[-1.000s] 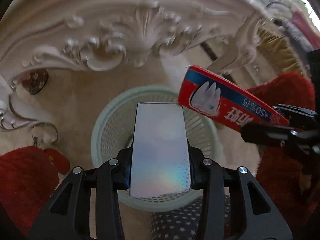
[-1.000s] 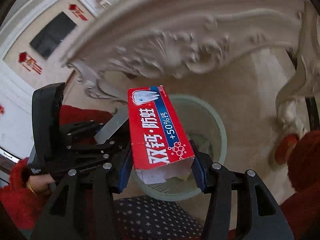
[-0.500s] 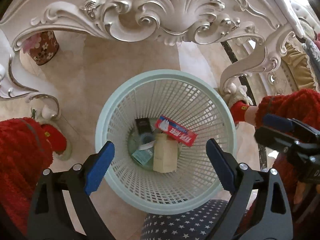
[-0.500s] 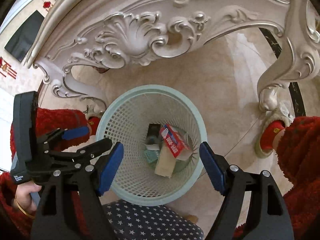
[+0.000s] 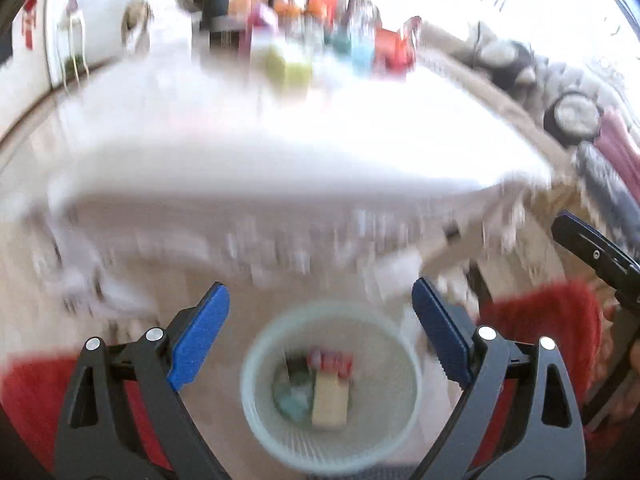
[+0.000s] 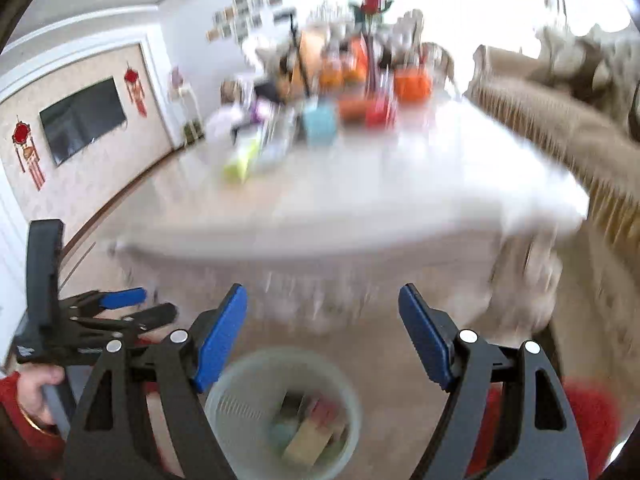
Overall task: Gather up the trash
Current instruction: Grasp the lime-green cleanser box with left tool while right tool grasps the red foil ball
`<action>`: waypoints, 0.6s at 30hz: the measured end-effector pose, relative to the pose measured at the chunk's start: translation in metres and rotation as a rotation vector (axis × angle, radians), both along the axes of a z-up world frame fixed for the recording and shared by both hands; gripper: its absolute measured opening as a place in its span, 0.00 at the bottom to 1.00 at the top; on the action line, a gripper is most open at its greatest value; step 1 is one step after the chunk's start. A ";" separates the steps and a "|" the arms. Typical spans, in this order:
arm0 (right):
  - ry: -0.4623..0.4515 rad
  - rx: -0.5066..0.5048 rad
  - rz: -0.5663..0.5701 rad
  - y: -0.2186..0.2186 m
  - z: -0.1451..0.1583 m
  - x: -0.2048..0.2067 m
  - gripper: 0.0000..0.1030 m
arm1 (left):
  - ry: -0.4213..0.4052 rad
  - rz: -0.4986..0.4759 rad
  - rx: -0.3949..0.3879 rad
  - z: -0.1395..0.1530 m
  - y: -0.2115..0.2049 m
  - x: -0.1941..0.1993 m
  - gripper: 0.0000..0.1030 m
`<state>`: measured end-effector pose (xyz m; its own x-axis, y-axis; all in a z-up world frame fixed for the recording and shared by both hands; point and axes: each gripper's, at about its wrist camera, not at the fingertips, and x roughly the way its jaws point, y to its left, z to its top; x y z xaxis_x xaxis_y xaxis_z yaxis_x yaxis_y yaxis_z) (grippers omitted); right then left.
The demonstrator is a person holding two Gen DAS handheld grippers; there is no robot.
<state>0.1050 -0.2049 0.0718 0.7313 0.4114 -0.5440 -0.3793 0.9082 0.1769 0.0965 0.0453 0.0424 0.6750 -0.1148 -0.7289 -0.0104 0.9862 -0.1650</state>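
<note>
A pale green mesh waste basket (image 5: 256, 408) stands on the floor below both grippers; it also shows in the right wrist view (image 6: 224, 412). Inside lie a red toothpaste box (image 5: 330, 360), a tan box (image 5: 330, 402) and other scraps. My left gripper (image 5: 320, 332) is open and empty above the basket. My right gripper (image 6: 322, 332) is open and empty too. Both views are blurred by motion. The left gripper also shows at the left of the right wrist view (image 6: 132, 308).
An ornate white table (image 6: 400, 192) stands ahead, with a cluster of colourful boxes, bottles and a rose (image 6: 374, 0) at its far end. A fringed beige sofa (image 6: 560, 120) is at the right. A wall television (image 6: 82, 120) is at the left.
A second ago each gripper held a box over the basket. Both opened and the boxes fell in. Both grippers have since risen and tilted up, bringing the tabletop into view.
</note>
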 end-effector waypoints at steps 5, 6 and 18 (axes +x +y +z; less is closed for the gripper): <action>-0.085 -0.014 -0.055 0.002 0.037 0.071 0.72 | -0.084 0.105 0.046 0.043 0.019 0.086 0.87; -0.078 -0.011 -0.060 0.002 0.039 0.085 0.72 | -0.083 0.113 0.046 0.045 0.021 0.098 0.87; -0.033 -0.171 -0.119 0.036 0.039 0.235 0.72 | 0.068 0.183 0.036 0.031 0.042 0.219 0.87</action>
<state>0.3400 -0.1689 0.1107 0.7876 0.2245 -0.5738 -0.2702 0.9628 0.0058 0.3155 0.0869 0.0731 0.6310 0.0324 -0.7751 -0.2000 0.9722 -0.1221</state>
